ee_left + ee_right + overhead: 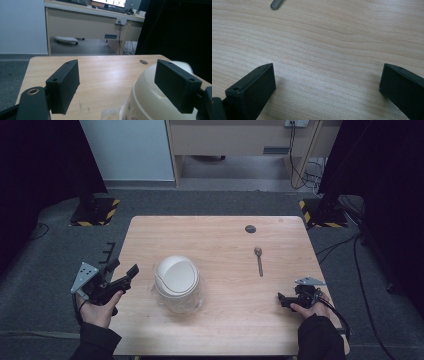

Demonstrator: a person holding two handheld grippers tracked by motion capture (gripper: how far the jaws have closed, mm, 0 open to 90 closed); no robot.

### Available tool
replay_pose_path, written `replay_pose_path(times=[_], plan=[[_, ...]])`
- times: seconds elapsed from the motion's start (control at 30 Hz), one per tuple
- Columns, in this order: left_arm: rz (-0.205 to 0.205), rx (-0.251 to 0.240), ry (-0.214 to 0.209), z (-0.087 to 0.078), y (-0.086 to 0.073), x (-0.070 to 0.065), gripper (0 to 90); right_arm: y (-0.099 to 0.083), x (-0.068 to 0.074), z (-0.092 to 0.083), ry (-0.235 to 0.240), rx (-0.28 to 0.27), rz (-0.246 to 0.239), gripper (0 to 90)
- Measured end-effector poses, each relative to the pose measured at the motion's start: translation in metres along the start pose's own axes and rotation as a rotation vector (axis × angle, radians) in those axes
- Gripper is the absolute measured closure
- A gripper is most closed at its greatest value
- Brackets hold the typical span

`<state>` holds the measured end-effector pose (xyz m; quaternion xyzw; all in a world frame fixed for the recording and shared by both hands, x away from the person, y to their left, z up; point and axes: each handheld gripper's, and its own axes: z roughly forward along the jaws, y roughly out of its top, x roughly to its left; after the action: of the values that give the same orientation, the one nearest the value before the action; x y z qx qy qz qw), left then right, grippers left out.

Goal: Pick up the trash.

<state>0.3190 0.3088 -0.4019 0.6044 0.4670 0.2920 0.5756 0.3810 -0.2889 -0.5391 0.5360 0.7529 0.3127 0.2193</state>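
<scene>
2 claws sat at opposite edges of the surface (pixel 220 330), and you held both with jaws spread wide, gripping nothing. Your left claw (pixel 121 275) pointed toward the white lidded jar (pixel 176 282) just beside it, probably to line up a hold on it. Your right claw (pixel 286 301) hovered low over bare wood, well apart from the spoon (pixel 259 260), which lay alone with its handle toward you, seemingly for an easy pickup

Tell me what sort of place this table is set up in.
Probably an office or lab room used for recording: a desk with a monitor stands behind the wooden table, cables hang from a wall socket, and black curtains flank the carpeted floor.
</scene>
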Motion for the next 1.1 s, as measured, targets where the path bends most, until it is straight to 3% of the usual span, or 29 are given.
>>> replay_pose_path(times=[0.2,0.4,0.77,0.9,1.1], plan=[[0.037,-0.030,-0.023,-0.002,0.015,-0.016,18.8,0.000,0.000,0.000,-0.002,-0.001,0.000,0.7],[0.055,-0.027,-0.045,0.006,0.018,-0.029,18.9,0.000,0.000,0.000,-0.003,-0.003,0.000,0.7],[0.081,0.029,-0.088,0.028,0.004,-0.054,16.9,0.000,0.000,0.000,-0.003,-0.002,0.000,0.7],[0.113,0.057,-0.091,0.034,-0.001,-0.063,14.9,0.000,0.000,0.000,-0.003,-0.002,0.000,0.7],[0.128,0.103,-0.122,0.042,-0.008,-0.069,14.7,0.000,0.000,0.000,-0.003,-0.003,0.000,0.7]])
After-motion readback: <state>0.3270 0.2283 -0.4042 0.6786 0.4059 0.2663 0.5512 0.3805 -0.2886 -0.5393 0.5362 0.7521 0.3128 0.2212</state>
